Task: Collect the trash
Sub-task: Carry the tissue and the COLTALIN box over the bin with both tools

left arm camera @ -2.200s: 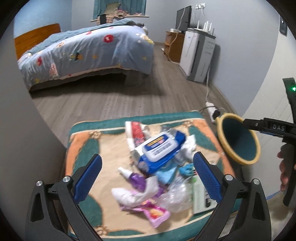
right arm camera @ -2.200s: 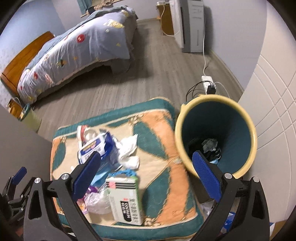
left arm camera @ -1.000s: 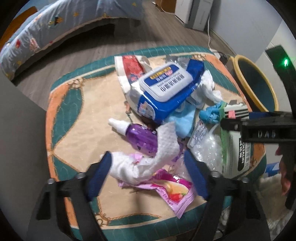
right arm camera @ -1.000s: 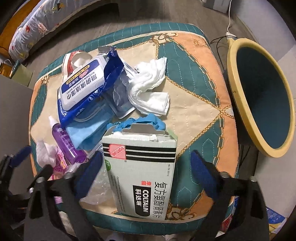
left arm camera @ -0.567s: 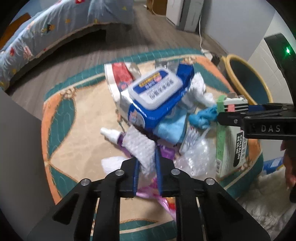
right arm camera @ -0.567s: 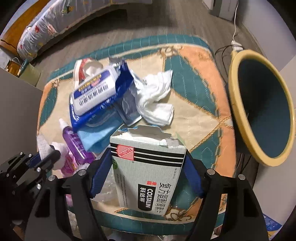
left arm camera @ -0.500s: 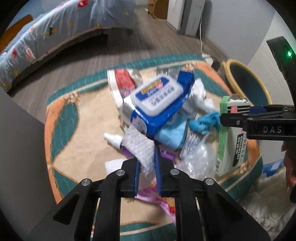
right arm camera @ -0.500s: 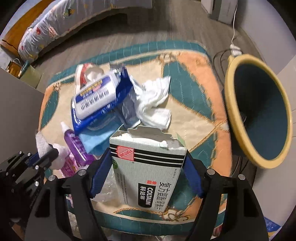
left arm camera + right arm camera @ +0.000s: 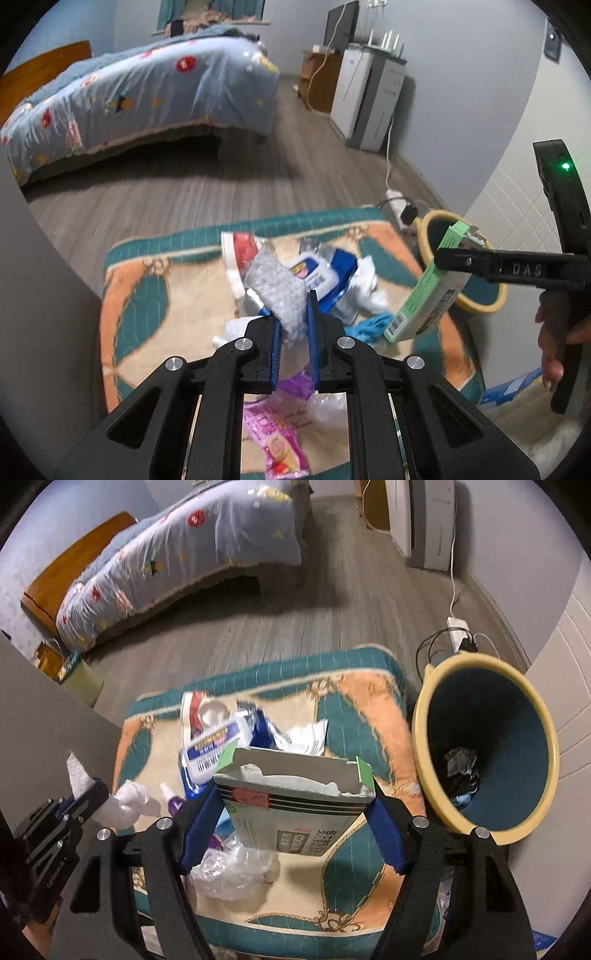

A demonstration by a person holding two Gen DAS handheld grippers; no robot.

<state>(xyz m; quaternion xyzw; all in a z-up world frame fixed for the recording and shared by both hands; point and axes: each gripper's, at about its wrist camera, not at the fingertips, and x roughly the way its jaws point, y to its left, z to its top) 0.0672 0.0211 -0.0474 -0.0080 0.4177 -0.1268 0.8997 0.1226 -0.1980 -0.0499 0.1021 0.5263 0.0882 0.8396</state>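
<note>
A: What is the left gripper (image 9: pixel 292 325) doing?

B: Its blue pads are pressed nearly together, pinching a white crumpled tissue (image 9: pixel 277 286) that sticks up past the fingertips. It is held above the cushion (image 9: pixel 140 295), clear of the pile.

A: And the right gripper (image 9: pixel 291 827)?

B: Spread wide, but clamped on a box (image 9: pixel 291 808), one pad on each side. The box's torn open top faces away, and it hangs over the near right part of the cushion.

A: Where is the bin (image 9: pixel 491 753)?

B: On the floor just right of the cushion, tilted so its dark mouth faces the camera. A little dark trash lies at its bottom.

A: What is left on the cushion?

B: A blue wipes pack (image 9: pixel 218 749) near the middle, a white cloth (image 9: pixel 306 738) to its right, a purple bottle (image 9: pixel 170 799) on the near left, clear plastic (image 9: pixel 232 871) near the front edge, and a pink wrapper (image 9: pixel 273 439) nearest in the left view.

A: Anything further off?

B: A bed (image 9: pixel 140 99) at far left.
</note>
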